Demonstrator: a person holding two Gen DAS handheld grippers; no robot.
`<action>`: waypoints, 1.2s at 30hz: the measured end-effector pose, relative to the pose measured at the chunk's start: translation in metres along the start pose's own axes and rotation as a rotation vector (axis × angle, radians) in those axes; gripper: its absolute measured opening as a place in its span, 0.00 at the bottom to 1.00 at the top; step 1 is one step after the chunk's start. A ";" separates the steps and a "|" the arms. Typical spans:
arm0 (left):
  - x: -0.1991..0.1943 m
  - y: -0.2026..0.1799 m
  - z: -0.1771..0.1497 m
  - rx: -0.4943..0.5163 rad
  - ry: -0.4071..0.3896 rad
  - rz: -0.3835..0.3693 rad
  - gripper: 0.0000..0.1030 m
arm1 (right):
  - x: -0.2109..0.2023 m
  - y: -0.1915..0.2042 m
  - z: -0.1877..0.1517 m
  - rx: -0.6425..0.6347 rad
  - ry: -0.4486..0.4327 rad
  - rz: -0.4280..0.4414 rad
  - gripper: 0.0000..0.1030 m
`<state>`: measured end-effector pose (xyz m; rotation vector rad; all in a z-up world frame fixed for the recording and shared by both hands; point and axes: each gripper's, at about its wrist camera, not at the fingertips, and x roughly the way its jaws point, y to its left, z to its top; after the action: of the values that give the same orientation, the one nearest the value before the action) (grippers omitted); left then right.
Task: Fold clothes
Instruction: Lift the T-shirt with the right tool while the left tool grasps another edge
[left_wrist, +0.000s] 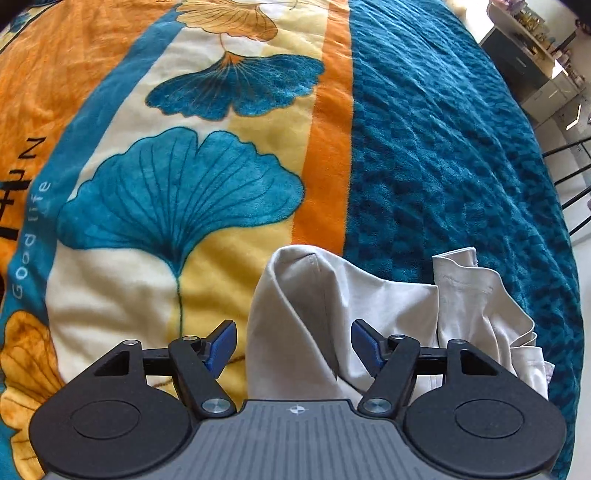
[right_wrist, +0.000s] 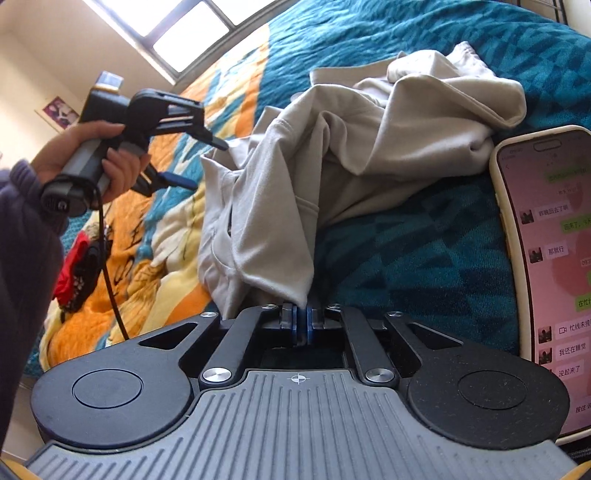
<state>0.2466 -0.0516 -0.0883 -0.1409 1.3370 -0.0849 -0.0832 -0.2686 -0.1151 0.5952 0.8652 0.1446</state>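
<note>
Now right gripper (right_wrist: 302, 322) clamps garment (right_wrist: 369, 147); left gripper (left_wrist: 291, 341) wide.

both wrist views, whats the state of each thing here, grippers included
left gripper: open, fingers either side of a cloth fold
right gripper: shut on beige garment
beige garment: crumpled, unfolded, one corner lifted
phone: screen lit, chat showing, lying on blanket
blanket: spread over the bed

Left gripper (left_wrist: 291, 345): blue-padded jaws spread wide, straddling a raised fold of the beige cotton garment (left_wrist: 343, 317).
Right gripper (right_wrist: 303, 323): jaws clamped on that garment's hem.
Person's hand (right_wrist: 99, 158): wrapped around the left gripper's handle, beside the garment.
</note>
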 end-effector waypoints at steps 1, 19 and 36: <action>0.006 -0.004 0.002 0.024 0.036 0.037 0.51 | 0.001 0.001 0.000 -0.011 0.001 0.002 0.09; -0.028 0.057 -0.010 -0.021 -0.096 -0.013 0.00 | 0.000 -0.011 0.005 0.073 0.005 0.082 0.20; -0.111 0.212 -0.263 -0.223 -0.353 -0.362 0.00 | -0.078 -0.025 0.008 0.247 -0.087 0.109 0.02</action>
<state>-0.0389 0.1595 -0.0724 -0.5618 0.9535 -0.2062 -0.1311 -0.3203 -0.0725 0.8744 0.7713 0.1098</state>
